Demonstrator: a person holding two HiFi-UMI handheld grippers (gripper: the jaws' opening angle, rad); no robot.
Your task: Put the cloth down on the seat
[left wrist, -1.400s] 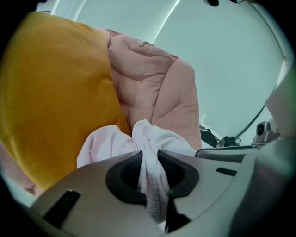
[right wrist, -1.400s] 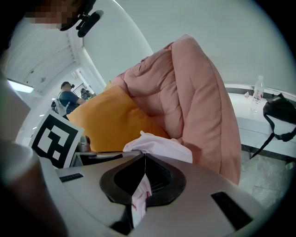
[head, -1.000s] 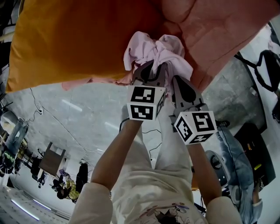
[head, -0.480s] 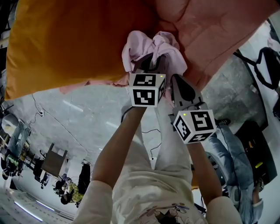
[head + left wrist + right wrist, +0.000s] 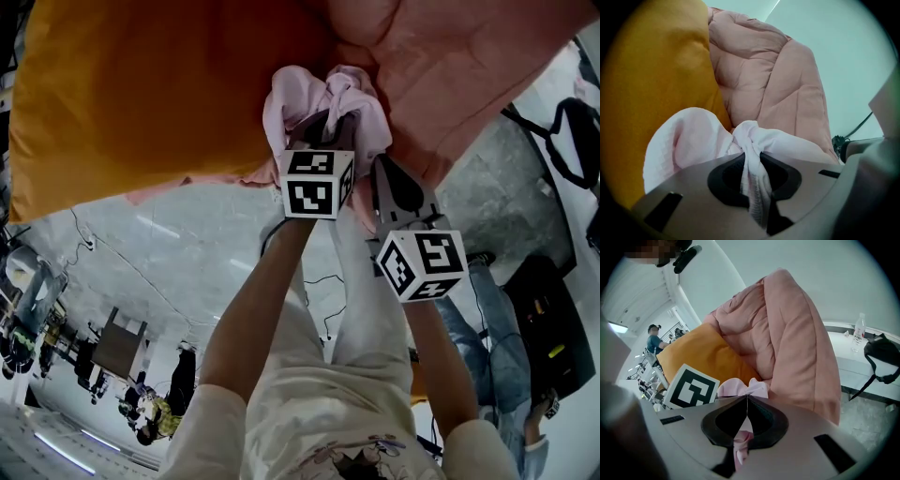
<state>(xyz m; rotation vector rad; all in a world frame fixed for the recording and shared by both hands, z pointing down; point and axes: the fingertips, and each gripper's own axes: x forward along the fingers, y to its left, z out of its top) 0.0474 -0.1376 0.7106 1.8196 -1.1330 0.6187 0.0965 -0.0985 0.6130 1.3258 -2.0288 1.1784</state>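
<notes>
While my left gripper (image 5: 751, 174) pinches a fold of the pink cloth (image 5: 689, 138), my right gripper (image 5: 743, 423) clamps another, with the orange cushion (image 5: 651, 70) just ahead.

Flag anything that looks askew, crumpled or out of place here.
The pale pink cloth is wadded into a crumpled bunch, not spread; both the left gripper and right gripper pinch it where the orange cushion meets the rumpled pink quilt. Nothing looks spilled or damaged.
</notes>
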